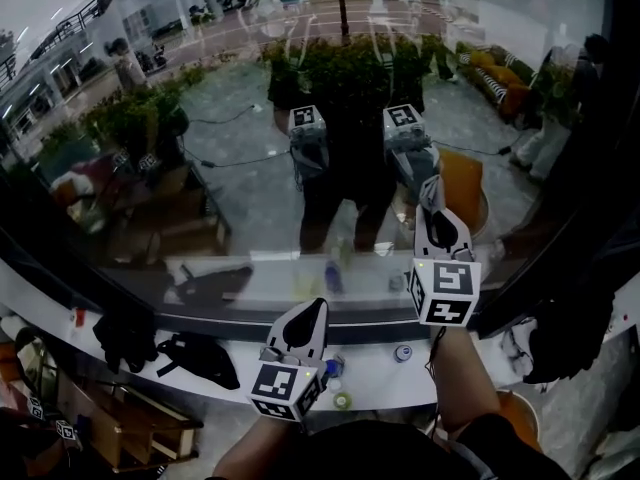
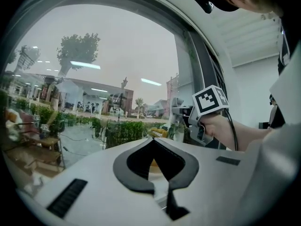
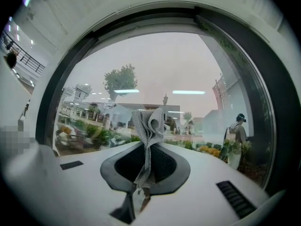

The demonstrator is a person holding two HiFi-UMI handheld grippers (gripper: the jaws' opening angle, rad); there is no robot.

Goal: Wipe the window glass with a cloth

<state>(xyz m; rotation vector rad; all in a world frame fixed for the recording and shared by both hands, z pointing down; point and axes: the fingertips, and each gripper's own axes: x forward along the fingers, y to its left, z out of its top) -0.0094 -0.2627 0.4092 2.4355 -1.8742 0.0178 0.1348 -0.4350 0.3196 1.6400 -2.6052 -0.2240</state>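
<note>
The right gripper pinches the soft, limp cloth by its bunched middle, its loose top perhaps touching the window glass. The left gripper sits closed and empty, lower before the glass.

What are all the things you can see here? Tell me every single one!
window glass: one, clear with reflections, in front of both grippers
cloth: one, grey, sticking up out of the right gripper
window sill: one, white, below the glass
bags: two, black, on the sill at the left; the other is at
small can: one, pale, on the sill near the right arm
left gripper: one, white and black, held low, jaws together and empty
right gripper: one, white and black, raised to the glass, shut on the cloth
right hand: one, holding the right gripper
</note>
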